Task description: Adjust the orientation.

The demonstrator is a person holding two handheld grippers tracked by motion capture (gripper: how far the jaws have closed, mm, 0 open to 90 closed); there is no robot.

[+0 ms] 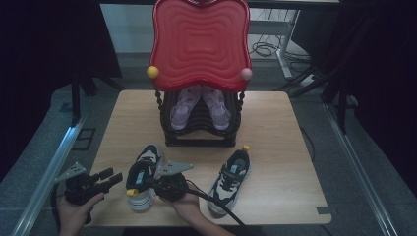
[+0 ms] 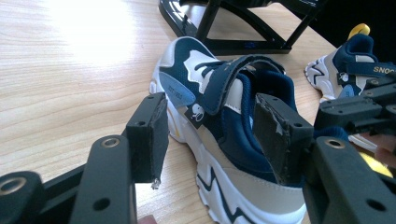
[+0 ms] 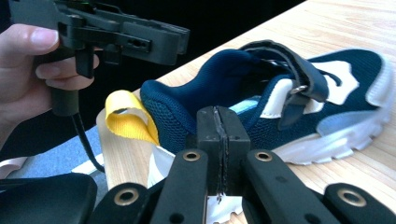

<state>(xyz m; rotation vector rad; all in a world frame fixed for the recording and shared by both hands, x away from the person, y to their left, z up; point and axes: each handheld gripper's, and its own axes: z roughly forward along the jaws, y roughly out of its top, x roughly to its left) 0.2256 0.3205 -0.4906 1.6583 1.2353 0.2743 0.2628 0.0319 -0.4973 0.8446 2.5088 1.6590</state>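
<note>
— Sneaker (image 1: 142,173) first: navy and white, with a yellow heel loop, it lies on the wooden table (image 1: 275,113) near the front edge, left of the middle, toe pointing away toward the black rack (image 1: 201,137)

— And the two grippers?

— Left gripper (image 1: 114,177) sits at the table's front left corner, just beside the shoe's outer flank. In the left gripper view its jaws stand wide apart, with the shoe's collar and strap seen beyond and between them; neither pad presses on anything

— So it grips nothing?

— Nothing. Right gripper (image 3: 218,135) is the other story: its pads are pressed flat together, nothing visible between them. In the right gripper view they stand just in front of the sneaker's inner side, by the heel; whether they touch the shoe I cannot tell

— Where is the second shoe?

— Matching sneaker (image 1: 229,178) lies to the right of the right hand (image 1: 184,204), well apart from the first, toe angled toward the rack

— Anything on that rack?

— A pair of pink shoes (image 1: 200,105) on its shelf, under a red wavy-edged tray top (image 1: 199,42)
</note>
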